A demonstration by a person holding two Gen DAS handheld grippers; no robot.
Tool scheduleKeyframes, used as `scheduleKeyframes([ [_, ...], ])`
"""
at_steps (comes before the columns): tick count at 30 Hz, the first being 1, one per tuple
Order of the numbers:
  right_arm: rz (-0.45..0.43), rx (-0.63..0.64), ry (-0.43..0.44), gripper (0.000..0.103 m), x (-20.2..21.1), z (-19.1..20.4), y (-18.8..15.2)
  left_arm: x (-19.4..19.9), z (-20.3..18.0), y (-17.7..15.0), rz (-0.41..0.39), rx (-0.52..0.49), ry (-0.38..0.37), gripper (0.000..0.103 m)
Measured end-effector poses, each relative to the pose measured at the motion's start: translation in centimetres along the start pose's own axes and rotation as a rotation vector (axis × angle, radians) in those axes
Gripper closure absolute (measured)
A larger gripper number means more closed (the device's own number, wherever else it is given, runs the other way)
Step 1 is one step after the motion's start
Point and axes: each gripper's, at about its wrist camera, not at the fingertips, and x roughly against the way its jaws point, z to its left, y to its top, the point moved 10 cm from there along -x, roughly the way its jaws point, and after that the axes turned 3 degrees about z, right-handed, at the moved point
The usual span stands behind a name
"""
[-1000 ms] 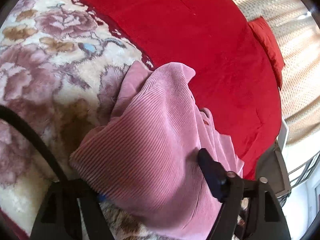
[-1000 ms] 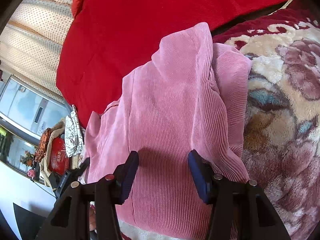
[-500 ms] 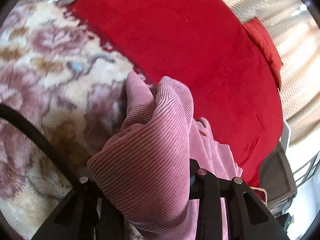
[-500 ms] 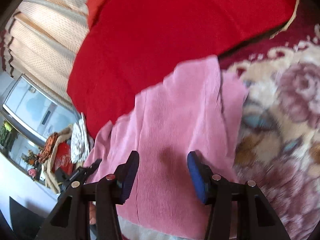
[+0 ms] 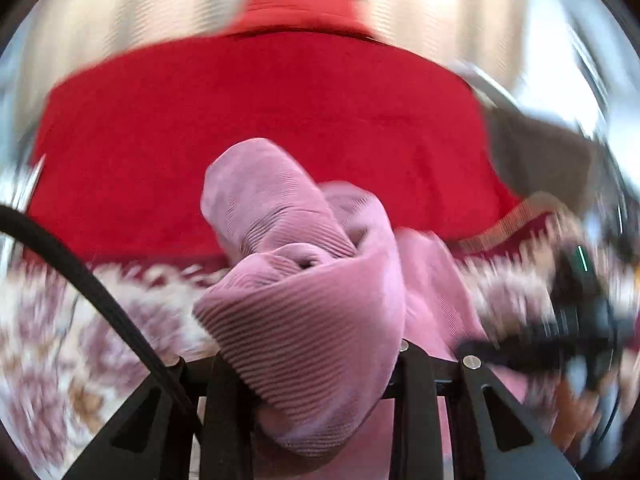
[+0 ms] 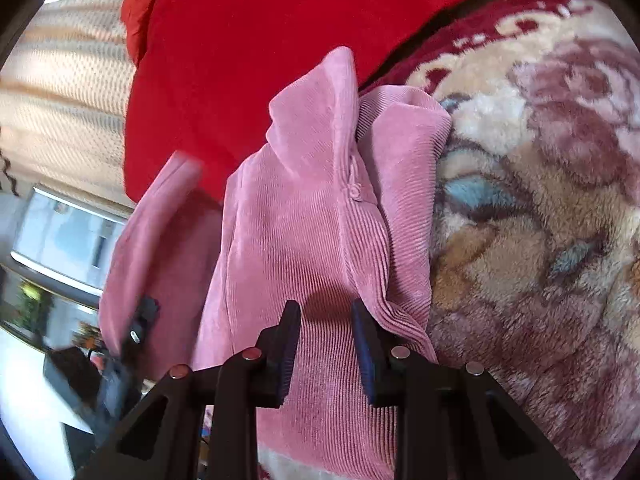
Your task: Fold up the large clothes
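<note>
A pink ribbed garment (image 5: 280,208) lies on a floral plush blanket (image 6: 540,200). My left gripper (image 5: 316,360) is closing, its jaws clamped on a thick bunch of the garment, which is lifted and curls over the fingers. In the right wrist view the garment (image 6: 304,200) stretches from the red cover toward me. My right gripper (image 6: 326,340) is closing too, and a ridge of the cloth fills the gap between its blue pads (image 6: 364,352). At that view's left a raised flap of pink cloth hangs by a blurred black piece, likely the left gripper (image 6: 140,320).
A red cover (image 5: 280,92) spreads behind the garment, with a red pillow (image 5: 300,8) and pale patterned curtains (image 6: 60,100) beyond. A black cable (image 5: 80,272) crosses the left wrist view. Furniture and a window (image 6: 68,232) show off the bed's side.
The left gripper closed on the garment's corner, rolled and swung up with it, bunching the cloth. The right gripper's jaws narrowed onto the cloth and moved slightly forward.
</note>
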Motion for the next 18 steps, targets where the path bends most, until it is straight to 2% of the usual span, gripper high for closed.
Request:
scheduleKeyframes([
  [2, 0.017, -0.044, 0.046, 0.071, 0.2, -0.2, 0.1, -1.5, -3.5, -1.6, 0.046, -0.166, 0.044, 0.073],
  [4, 0.032, -0.109, 0.111, 0.071, 0.6, -0.8, 0.4, -2.5, -4.2, -2.4, 0.07, -0.227, 0.084, 0.073],
  [6, 0.045, -0.158, 0.168, 0.071, 0.6, -1.3, 0.5, -3.0, -3.8, -2.1, 0.081, -0.203, 0.061, 0.072],
  [9, 0.052, -0.175, 0.206, 0.071, 0.9, -1.5, 0.6, -3.1, -3.4, -2.1, 0.083, -0.197, 0.042, 0.072],
  [10, 0.048, -0.176, 0.22, 0.067, 1.1, -1.4, 0.8, -3.0, -3.6, -2.2, 0.081, -0.207, 0.046, 0.072],
  [12, 0.038, -0.16, 0.238, 0.049, 1.5, -0.8, 1.2, -2.8, -4.0, -2.3, 0.077, -0.225, 0.05, 0.072],
  [13, 0.034, -0.149, 0.258, 0.035, 1.7, 0.0, 1.5, -2.8, -4.0, -2.4, 0.075, -0.231, 0.05, 0.072],
  [14, 0.029, -0.133, 0.272, 0.031, 1.8, 0.8, 1.7, -2.8, -4.1, -2.4, 0.074, -0.235, 0.048, 0.072],
  [16, 0.015, -0.06, 0.284, 0.031, 2.1, 3.0, 2.0, -2.8, -4.3, -2.4, 0.073, -0.245, 0.038, 0.071],
  [18, 0.038, -0.031, 0.29, 0.031, 1.2, 4.5, 2.0, -2.7, -4.3, -2.6, 0.07, -0.246, 0.018, 0.068],
])
